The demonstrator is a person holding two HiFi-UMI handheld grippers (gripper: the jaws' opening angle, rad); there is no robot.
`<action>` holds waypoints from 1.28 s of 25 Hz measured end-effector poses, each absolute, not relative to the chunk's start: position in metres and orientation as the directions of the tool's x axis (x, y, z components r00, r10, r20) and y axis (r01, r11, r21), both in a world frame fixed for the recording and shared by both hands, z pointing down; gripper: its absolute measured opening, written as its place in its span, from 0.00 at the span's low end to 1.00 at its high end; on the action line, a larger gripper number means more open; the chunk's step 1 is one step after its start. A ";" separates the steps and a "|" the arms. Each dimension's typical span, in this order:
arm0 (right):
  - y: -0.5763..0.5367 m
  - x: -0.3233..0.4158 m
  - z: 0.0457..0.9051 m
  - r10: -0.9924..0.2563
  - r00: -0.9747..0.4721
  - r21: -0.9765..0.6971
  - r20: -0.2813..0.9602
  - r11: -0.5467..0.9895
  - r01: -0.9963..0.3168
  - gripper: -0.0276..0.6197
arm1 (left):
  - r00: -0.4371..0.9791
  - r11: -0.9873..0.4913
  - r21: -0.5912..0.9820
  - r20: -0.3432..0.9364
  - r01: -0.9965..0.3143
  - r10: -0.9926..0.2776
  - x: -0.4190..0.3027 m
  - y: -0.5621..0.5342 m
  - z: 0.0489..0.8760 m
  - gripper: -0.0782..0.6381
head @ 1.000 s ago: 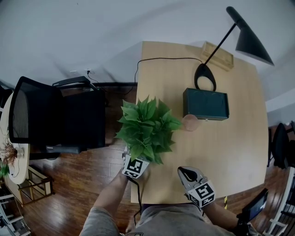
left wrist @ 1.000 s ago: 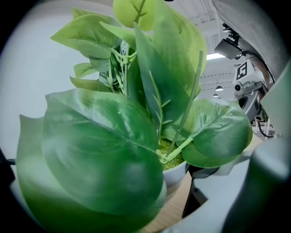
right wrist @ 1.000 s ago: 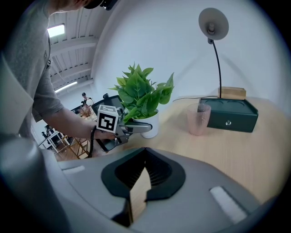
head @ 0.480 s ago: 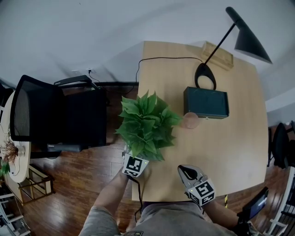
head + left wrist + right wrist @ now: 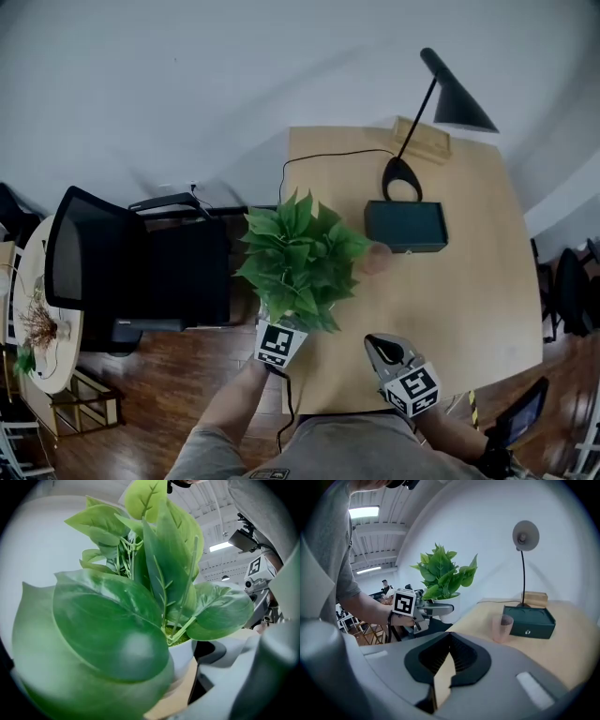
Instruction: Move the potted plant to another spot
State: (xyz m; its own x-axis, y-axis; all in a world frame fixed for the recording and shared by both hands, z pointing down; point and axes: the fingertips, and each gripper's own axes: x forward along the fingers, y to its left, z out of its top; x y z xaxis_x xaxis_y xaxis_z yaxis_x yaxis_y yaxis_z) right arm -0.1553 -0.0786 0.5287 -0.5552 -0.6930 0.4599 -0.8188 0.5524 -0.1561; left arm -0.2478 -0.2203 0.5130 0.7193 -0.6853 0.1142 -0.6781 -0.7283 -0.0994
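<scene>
The potted plant [image 5: 298,258] has broad green leaves and a white pot [image 5: 452,604]. It sits at the left edge of the wooden table [image 5: 450,300]. My left gripper [image 5: 279,323] is shut on the pot from the near side, with its fingertips hidden under the leaves in the head view. In the left gripper view the leaves [image 5: 140,611] fill the picture and the pot [image 5: 185,656] is just ahead. My right gripper [image 5: 378,347] is shut and holds nothing. It hovers over the table's front part, to the right of the plant.
A pink cup [image 5: 375,258] stands just right of the plant, in front of a dark green box [image 5: 405,226]. Behind them are a black desk lamp [image 5: 412,141], a wooden block [image 5: 420,139] and a cable [image 5: 319,159]. A black chair [image 5: 141,272] stands left of the table.
The head view has shifted, so the table sits lower in the picture. The plant in my left gripper has moved slightly farther from me along the left edge. The right gripper stays put.
</scene>
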 end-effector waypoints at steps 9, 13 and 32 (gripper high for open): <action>-0.055 -0.116 0.467 -0.828 -0.474 -0.099 0.299 0.468 -0.878 0.05 | 0.790 -0.785 -0.138 0.028 -0.603 -0.612 -0.189 -0.194 0.426 0.84; -0.041 -0.111 0.464 -0.853 -0.438 -0.099 0.284 0.429 -0.898 0.05 | 0.813 -0.808 -0.138 0.029 -0.573 -0.581 -0.182 -0.185 0.419 0.84; 0.019 -0.006 0.462 -0.890 -0.381 -0.120 0.250 0.362 -0.924 0.05 | 0.838 -0.835 -0.157 0.066 -0.527 -0.542 -0.064 -0.148 0.418 0.84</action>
State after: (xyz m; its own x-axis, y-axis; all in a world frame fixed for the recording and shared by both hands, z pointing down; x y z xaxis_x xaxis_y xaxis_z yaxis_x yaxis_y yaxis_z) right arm -0.0061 0.0195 0.4621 -0.3814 -0.8899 0.2502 -0.9243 0.3624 -0.1200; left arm -0.0636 -0.1476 0.4184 0.8380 -0.5417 0.0664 -0.5273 -0.8350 -0.1573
